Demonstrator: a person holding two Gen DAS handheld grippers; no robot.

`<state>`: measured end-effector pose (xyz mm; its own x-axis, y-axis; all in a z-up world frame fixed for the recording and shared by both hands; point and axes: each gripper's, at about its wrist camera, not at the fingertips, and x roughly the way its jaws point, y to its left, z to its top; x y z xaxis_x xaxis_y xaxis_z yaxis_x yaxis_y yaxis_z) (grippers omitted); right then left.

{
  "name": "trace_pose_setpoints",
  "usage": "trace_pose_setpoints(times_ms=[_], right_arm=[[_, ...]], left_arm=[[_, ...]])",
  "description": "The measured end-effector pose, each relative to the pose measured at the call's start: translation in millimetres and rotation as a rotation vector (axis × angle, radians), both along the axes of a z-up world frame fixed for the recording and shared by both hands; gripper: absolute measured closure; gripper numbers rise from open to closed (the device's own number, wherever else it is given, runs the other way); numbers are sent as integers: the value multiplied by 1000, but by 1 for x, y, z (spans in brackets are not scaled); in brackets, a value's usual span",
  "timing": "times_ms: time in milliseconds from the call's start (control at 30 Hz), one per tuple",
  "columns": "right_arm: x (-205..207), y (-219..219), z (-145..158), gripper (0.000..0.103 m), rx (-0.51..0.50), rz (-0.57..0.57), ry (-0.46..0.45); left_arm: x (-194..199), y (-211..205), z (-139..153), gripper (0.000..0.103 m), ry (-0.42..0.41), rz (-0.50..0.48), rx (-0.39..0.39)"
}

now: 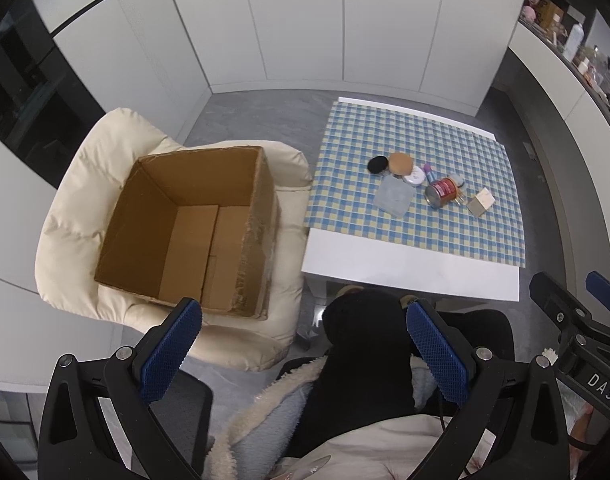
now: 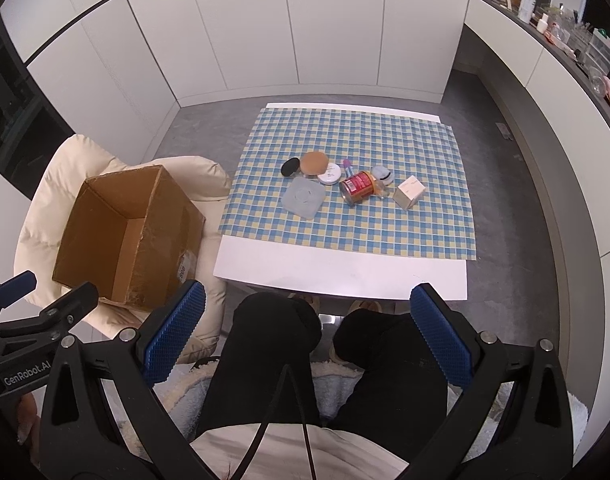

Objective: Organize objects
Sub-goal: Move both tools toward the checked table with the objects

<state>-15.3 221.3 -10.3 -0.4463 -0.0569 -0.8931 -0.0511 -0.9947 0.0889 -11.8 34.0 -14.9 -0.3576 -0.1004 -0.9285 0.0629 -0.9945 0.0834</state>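
Both tongs, left point(image 1: 305, 340) and right point(image 2: 307, 330), gape empty; I'd reach the red can point(image 2: 357, 187) first, then drop it in the cardboard box point(image 2: 121, 240).

The cardboard box point(image 1: 193, 224) is seen as matt brown corrugated board with shiny tape along a worn edge, and it is set on a chair point(image 1: 85, 208) padded in soft, quilted cream cloth. The table point(image 2: 341, 270) is shown as smooth glossy white, covered by a matt checked cloth point(image 2: 405, 224) in blue and yellow. A red can point(image 2: 357, 187) with a glossy label and metal rim is seen, and each gripper's pads point(image 2: 173, 336) are shown as knobbly blue rubber on black plastic.
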Motion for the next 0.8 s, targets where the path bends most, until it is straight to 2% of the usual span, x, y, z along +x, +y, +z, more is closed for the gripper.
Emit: trace_pose_setpoints(times_ms=[267, 433, 567, 700, 800], right_arm=[[3, 33, -9, 0, -9, -59, -11], [4, 61, -18, 0, -22, -93, -39], [1, 79, -18, 0, -19, -109, -24], [-7, 100, -24, 0, -35, -127, 7], [-14, 116, -34, 0, -29, -150, 18]], left_arm=[[-8, 44, -16, 1, -32, -85, 19], [-16, 63, -27, 1, -46, -91, 55], [-24, 77, -36, 1, -59, -100, 77], [-34, 94, -46, 1, -64, -116, 58], [-40, 107, -50, 1, -32, -142, 17]])
